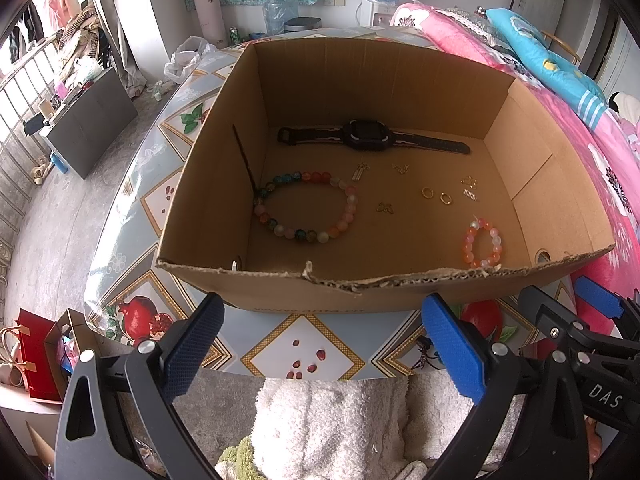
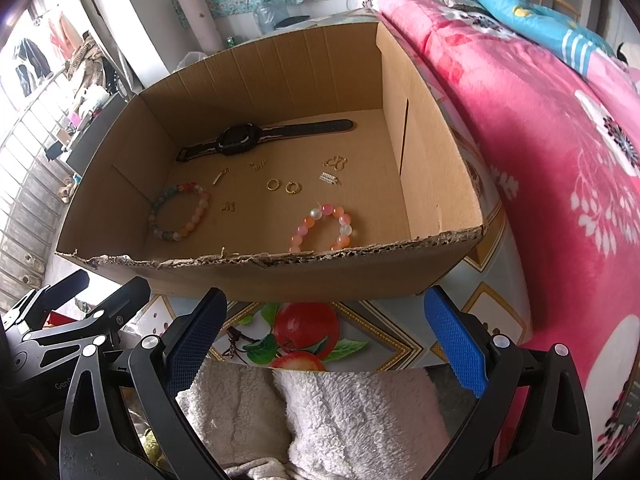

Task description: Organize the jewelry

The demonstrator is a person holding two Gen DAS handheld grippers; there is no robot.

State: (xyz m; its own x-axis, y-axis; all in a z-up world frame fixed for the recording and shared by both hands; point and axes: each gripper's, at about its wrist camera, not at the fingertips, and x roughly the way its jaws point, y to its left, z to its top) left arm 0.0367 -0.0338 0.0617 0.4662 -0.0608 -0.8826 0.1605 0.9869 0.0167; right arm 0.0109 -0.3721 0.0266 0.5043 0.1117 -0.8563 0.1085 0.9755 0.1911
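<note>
Jewelry spread on floor of cardboard box (image 1: pixel 280 80): black watch (image 1: pixel 366 136) at back, big multicolour bracelet (image 1: pixel 306 208) left, small orange bracelet (image 1: pixel 482 244) near front wall, gold rings (image 1: pixel 436 195) between. Left gripper (image 1: pixel 320 344) and right gripper (image 2: pixel 324 340) both before box, fingers wide apart, empty.

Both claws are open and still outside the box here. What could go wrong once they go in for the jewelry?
1. The gold hoop earrings and small charms lie flat on the cardboard; the wide pads of the right claw may push them rather than pinch them.
2. The small pink bracelet sits just behind the torn front wall of the box, so a low approach could catch the rim and shift the box.
3. The left claw and the right work close together and may collide.
</note>
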